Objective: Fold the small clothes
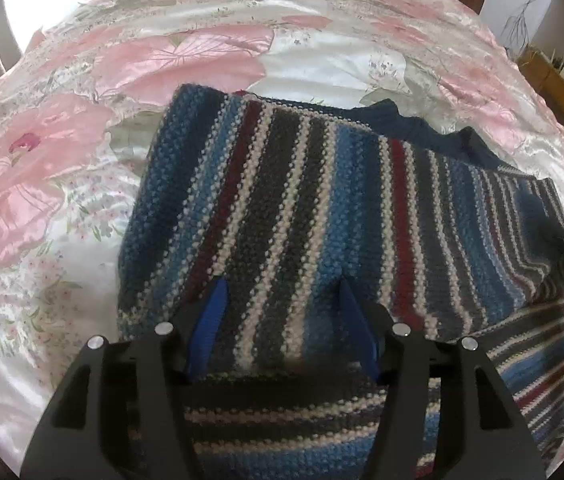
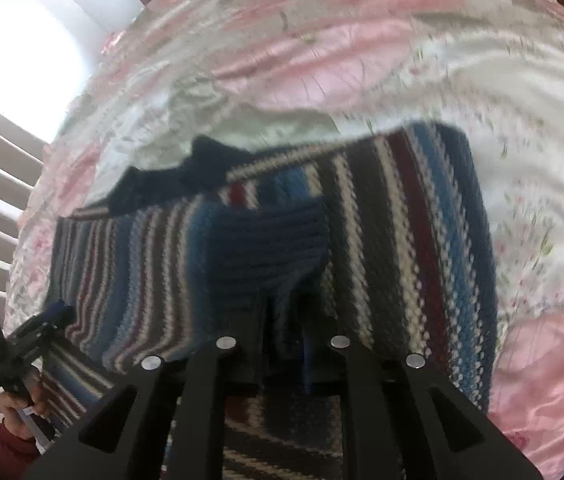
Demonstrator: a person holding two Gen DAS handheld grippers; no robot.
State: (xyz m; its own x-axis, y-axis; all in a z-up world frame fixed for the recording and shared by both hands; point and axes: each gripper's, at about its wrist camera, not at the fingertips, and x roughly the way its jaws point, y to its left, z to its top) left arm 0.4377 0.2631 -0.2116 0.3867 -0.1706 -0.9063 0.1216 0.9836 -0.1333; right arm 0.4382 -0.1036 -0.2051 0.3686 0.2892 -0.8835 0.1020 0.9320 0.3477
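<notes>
The left gripper [image 1: 282, 284] has its two blue-padded fingers [image 1: 213, 312] spread wide, hovering over the striped sweater [image 1: 302, 208] with nothing between them; whether the tips touch the knit is hard to tell. The right gripper [image 2: 286, 320] has its fingers close together, pinching a dark blue ribbed part of the sweater [image 2: 402, 220], likely a cuff or hem, which bunches up between them; that view is blurred by motion. There is one sweater and there are two grippers. The sweater lies on a shiny bedspread [image 1: 185, 60] printed with big pink flowers, near the edge closest to the person, with open cloth all round its far side. Its stripes, in blue, dark grey, white and dark red, run away from the person, while its long axis lies across, side to side, with the dark blue collar [image 1: 422, 124] at the far edge. In the right wrist view, a hand [image 2: 21, 400] in a red sleeve [image 2: 9, 448] holds the left gripper at the sweater's left end.
</notes>
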